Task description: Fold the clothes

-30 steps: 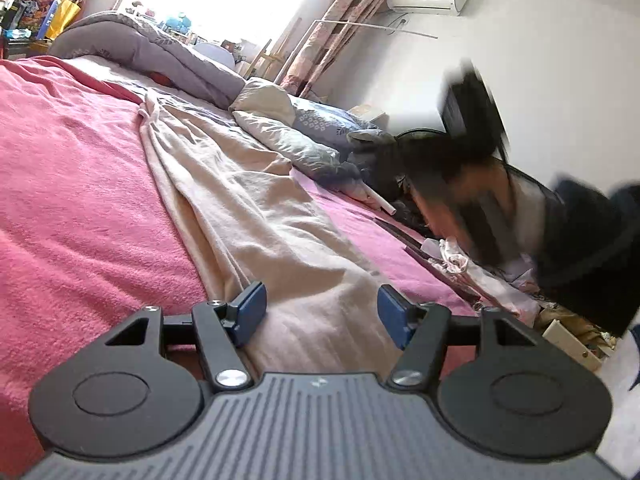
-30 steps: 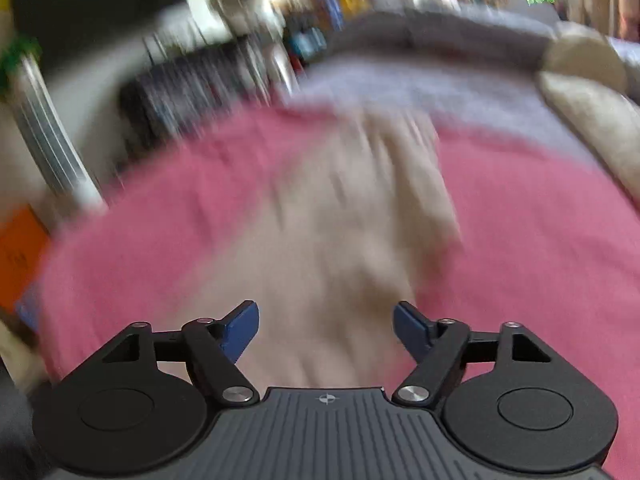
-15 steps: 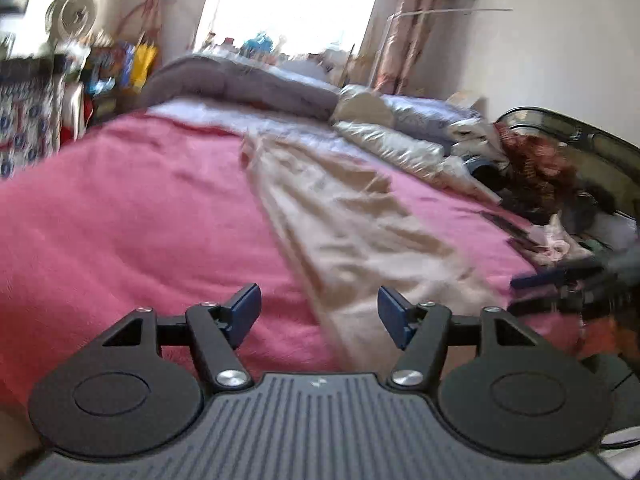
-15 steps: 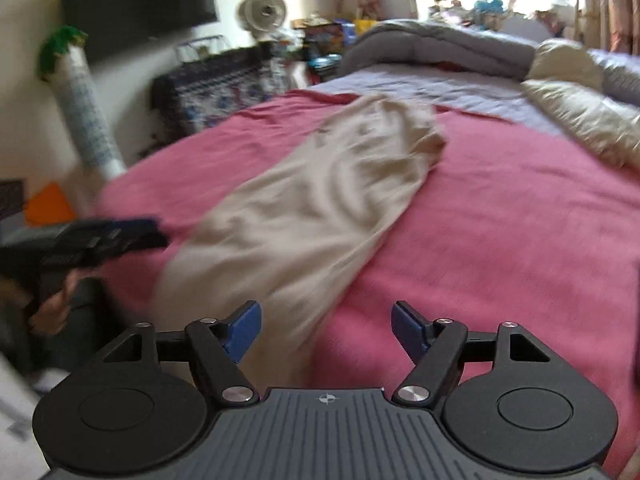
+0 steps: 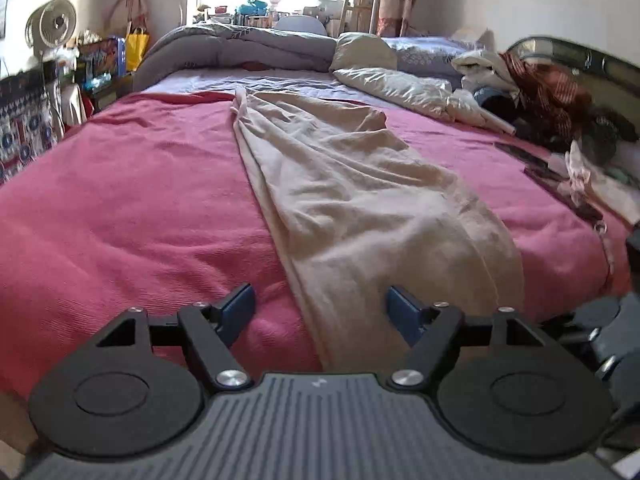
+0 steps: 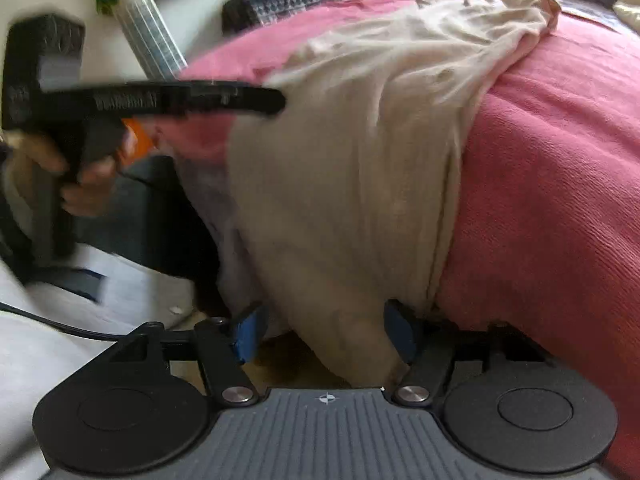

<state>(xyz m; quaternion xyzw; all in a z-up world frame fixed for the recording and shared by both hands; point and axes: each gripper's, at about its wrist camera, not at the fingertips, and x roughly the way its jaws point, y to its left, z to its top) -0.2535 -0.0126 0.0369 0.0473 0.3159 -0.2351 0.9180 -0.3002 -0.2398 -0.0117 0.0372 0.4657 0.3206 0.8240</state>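
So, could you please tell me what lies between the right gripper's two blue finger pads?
The hanging end of the beige cotton garment, draped over the pink bedspread's edge, sits between the right gripper's closing jaws, as the right wrist view shows.

i'm closing the right gripper (image 6: pixel 322 330) around the hanging end of the beige garment (image 6: pixel 360 168) draping over the pink bedspread (image 6: pixel 560 168); my left hand (image 6: pixel 86 184) is holding the left gripper (image 6: pixel 276 102) beside it.

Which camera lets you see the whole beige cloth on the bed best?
The left wrist view: the beige cloth lies sharp, stretched along the pink blanket. The right wrist view is blurred, showing its near end hanging over the bed edge.
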